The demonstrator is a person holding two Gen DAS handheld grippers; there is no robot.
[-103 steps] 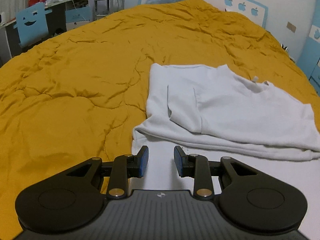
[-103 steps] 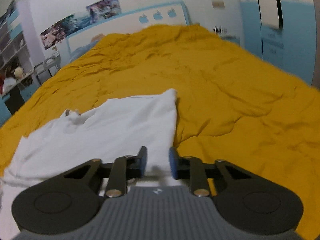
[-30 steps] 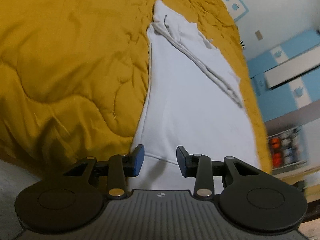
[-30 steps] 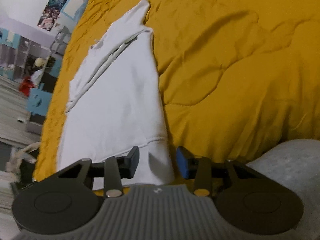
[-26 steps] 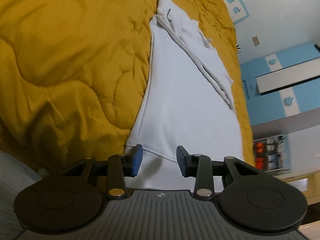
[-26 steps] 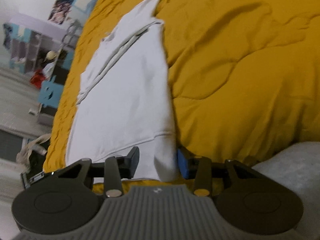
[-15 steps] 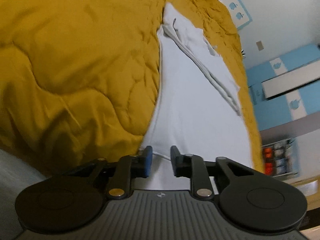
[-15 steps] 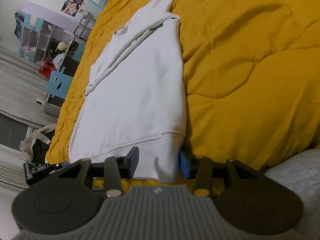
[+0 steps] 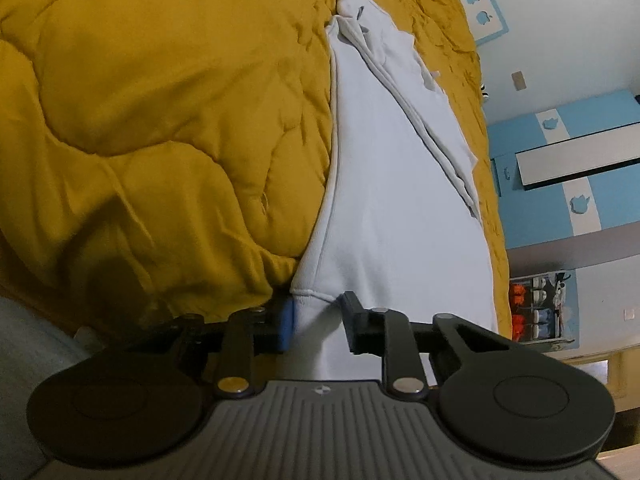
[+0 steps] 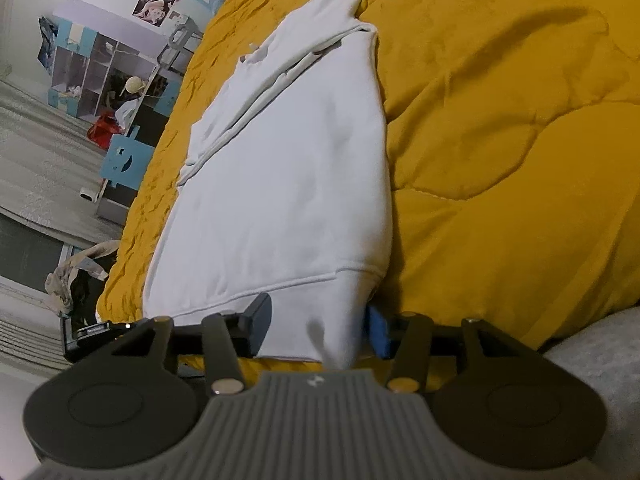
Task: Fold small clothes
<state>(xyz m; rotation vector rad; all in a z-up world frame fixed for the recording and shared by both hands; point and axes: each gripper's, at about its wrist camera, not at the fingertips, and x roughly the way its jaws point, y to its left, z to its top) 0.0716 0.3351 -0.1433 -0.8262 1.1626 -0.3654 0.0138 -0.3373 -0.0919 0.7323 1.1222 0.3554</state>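
We see a white shirt (image 9: 392,184) lying lengthwise on the mustard-yellow quilt (image 9: 160,120) of the bed, its sleeves folded in across the far half and its hemmed edge nearest us. Our left gripper (image 9: 318,322) has narrowed to a small gap and has the hem corner of the shirt bunched between its fingers, with cloth touching both pads. Our right gripper (image 10: 316,328) stands wider, and the other hem corner of the shirt (image 10: 304,168) hangs between its fingers, though we cannot tell whether the pads actually press on the fabric.
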